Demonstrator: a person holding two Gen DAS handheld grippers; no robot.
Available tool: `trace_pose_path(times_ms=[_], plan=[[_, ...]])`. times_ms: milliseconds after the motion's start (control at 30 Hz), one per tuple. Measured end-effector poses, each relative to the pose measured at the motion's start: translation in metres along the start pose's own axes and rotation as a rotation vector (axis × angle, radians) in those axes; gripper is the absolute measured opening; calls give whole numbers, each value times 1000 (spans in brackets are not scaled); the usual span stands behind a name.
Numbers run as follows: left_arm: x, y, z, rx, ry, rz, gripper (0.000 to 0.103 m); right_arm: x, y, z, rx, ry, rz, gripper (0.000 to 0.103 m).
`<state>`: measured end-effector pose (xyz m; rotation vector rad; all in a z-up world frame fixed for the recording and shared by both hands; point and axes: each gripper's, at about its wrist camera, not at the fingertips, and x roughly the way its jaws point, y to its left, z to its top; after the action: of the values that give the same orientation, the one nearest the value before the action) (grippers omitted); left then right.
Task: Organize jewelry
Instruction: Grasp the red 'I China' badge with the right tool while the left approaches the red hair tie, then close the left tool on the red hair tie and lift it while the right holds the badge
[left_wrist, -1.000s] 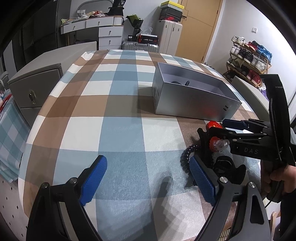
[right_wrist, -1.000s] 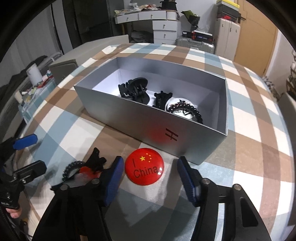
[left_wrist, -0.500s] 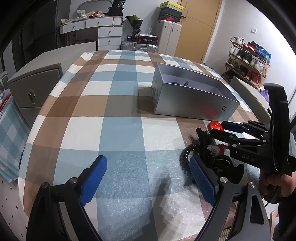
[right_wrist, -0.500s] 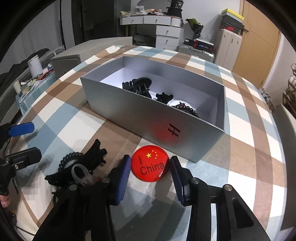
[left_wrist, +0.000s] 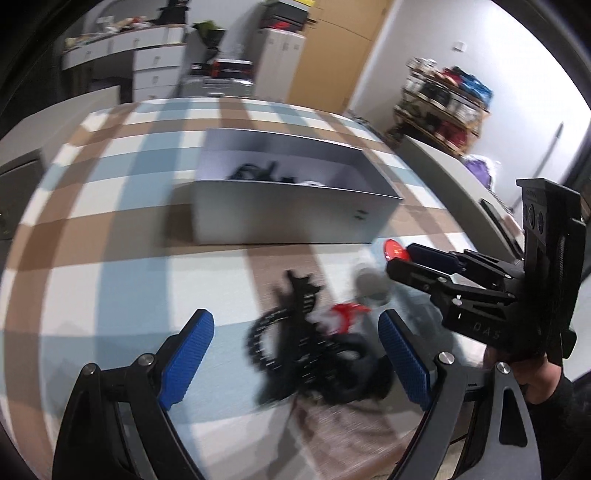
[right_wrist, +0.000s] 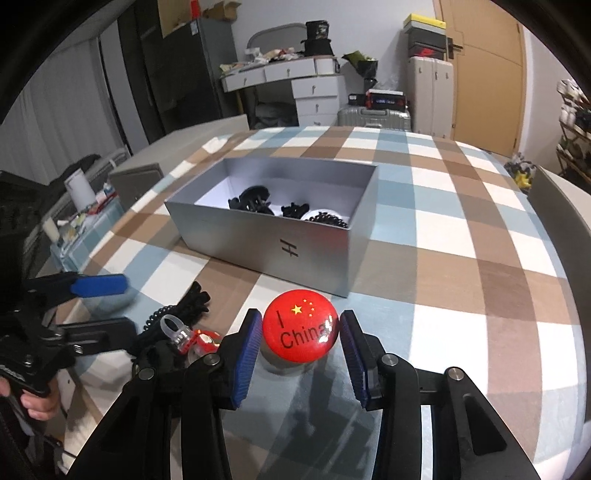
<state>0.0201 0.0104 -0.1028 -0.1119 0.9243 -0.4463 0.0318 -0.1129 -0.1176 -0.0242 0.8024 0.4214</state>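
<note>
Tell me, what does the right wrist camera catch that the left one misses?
Only the right view shows the red badge face-on, its lettering readable, gripped between the right tongs, and the mark on the silver box. Only the left view shows the left tongs standing wide over the blurred black hair accessories. Both share the box, badge and checked tablecloth.

A red badge (right_wrist: 300, 330) with yellow stars and black lettering sits between blue-padded black claws, on a table (right_wrist: 461, 229) checked in blue, brown and white; behind it, a silver-grey box (right_wrist: 266, 236) holds black hair clips (right_wrist: 251, 201).
</note>
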Motion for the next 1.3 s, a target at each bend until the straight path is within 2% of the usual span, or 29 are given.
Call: trace_pose_path(times_ms=[133,200,267,333,400,567,700,800,933,1133,1300], plan=[[8,-13,6,52,20,-16,87,-10,-5,-1,13,-33,14,42],[11,-17,7,77,32,-12,83,-14,-8,-2,21,-45,21,42],[15,-19,8,96,56,-11,64,-16,-11,-3,30,-52,33,42],[18,-19,9,100,83,-11,54,-17,-13,-4,36,-58,40,42],[19,-17,7,89,102,-31,48,-17,-15,-5,41,-59,47,42],[15,-14,5,79,106,-26,35,-16,-21,-8,64,-64,64,42],[15,-14,4,76,114,-11,29,-16,-23,-9,74,-66,66,42],[13,-19,2,115,104,18,25,-17,-23,-9,77,-68,68,42],[13,-26,1,146,102,32,13,-17,-23,-9,76,-68,66,42],[15,-37,-3,215,108,110,10,-18,-23,-9,80,-74,68,42],[12,-35,-3,208,109,97,5,-18,-23,-10,82,-74,72,42]])
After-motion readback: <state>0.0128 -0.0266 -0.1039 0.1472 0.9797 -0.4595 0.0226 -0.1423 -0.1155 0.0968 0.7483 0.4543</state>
